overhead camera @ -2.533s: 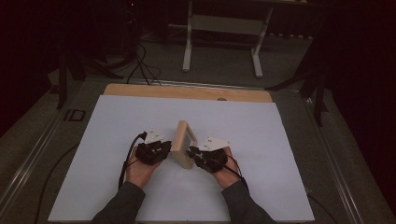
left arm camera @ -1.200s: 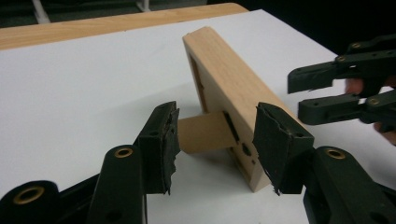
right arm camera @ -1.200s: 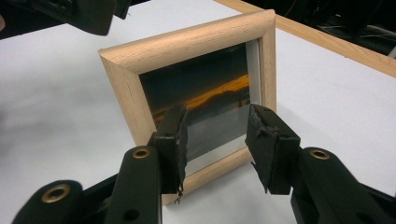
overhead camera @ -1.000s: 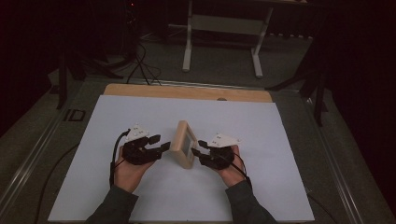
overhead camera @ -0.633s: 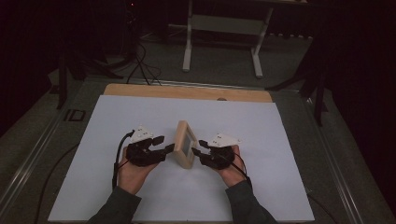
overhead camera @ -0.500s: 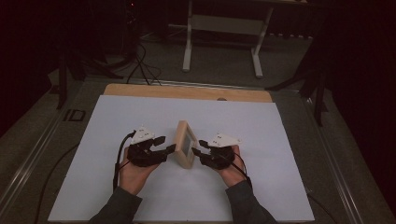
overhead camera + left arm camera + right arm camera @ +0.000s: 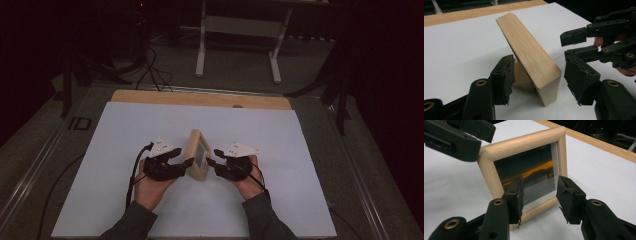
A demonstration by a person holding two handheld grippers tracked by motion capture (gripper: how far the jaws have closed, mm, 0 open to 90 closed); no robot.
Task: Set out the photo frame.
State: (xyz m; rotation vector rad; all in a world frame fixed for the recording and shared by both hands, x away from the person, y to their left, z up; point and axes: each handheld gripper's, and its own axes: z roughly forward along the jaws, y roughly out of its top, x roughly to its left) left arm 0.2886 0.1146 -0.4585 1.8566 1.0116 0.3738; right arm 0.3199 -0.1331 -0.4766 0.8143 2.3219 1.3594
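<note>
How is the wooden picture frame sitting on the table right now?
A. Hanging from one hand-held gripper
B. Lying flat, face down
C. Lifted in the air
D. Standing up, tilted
D: the picture frame stands tilted with its bottom edge on the white table, between both open hand-held grippers.

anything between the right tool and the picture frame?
Nothing visible. The right tool faces the glass front of the picture frame with open jaws and only bare white sheet around it. The left tool sits behind the frame.
</note>
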